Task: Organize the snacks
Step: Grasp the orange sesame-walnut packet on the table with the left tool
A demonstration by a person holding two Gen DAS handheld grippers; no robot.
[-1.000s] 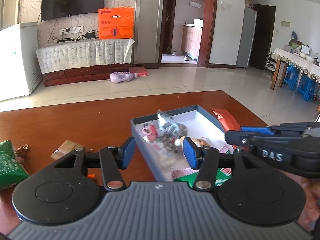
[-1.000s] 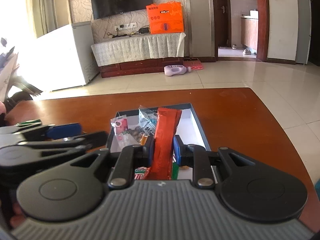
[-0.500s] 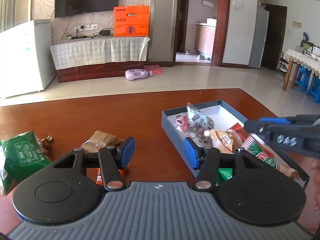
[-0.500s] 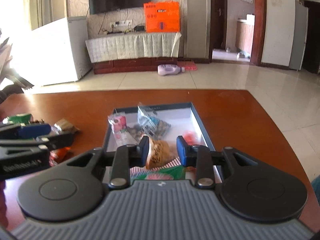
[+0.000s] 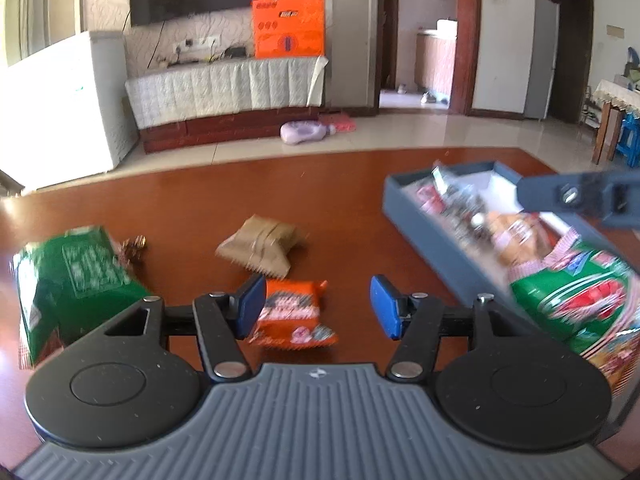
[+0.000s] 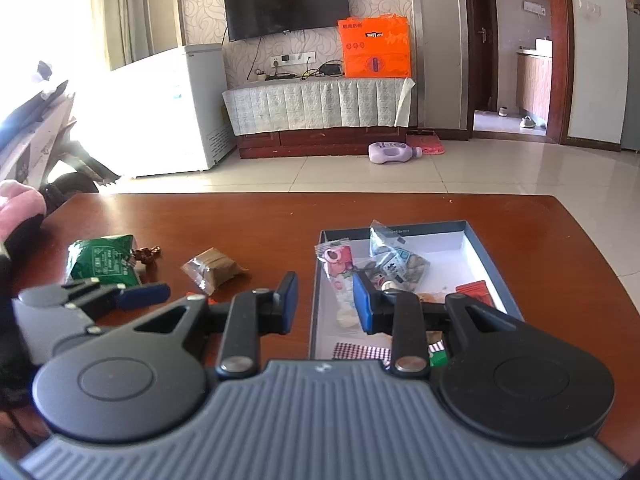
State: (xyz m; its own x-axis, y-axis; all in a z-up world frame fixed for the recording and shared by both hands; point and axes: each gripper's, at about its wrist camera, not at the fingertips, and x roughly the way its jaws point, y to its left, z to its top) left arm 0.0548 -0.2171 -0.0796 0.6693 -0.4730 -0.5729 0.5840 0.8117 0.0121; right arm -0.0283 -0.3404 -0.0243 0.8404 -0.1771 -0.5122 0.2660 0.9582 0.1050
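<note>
My left gripper (image 5: 316, 306) hangs low over the brown table with its jaws opening. An orange snack packet (image 5: 294, 312) lies on the table under and between them, untouched by the pads. Further off lie a brown packet (image 5: 260, 248) and a green packet (image 5: 76, 276), with a small brown sweet (image 5: 134, 245) beside it. The blue box (image 6: 472, 240) holds several snacks, among them a red packet (image 6: 474, 292). My right gripper (image 6: 325, 304) is open and empty above the box's left wall. One of its fingers (image 5: 580, 196) shows over the box in the left wrist view.
The table's far edge (image 6: 320, 194) meets a tiled floor where a purple bottle (image 6: 394, 152) lies. A white freezer (image 6: 176, 108) and a cloth-covered TV cabinet (image 6: 320, 108) stand behind. A pink object (image 6: 18, 204) sits at the table's left end.
The right gripper let go of the red packet, which now lies in the box, and pulled back to the left. The left gripper swung left from the box to the loose snacks.
</note>
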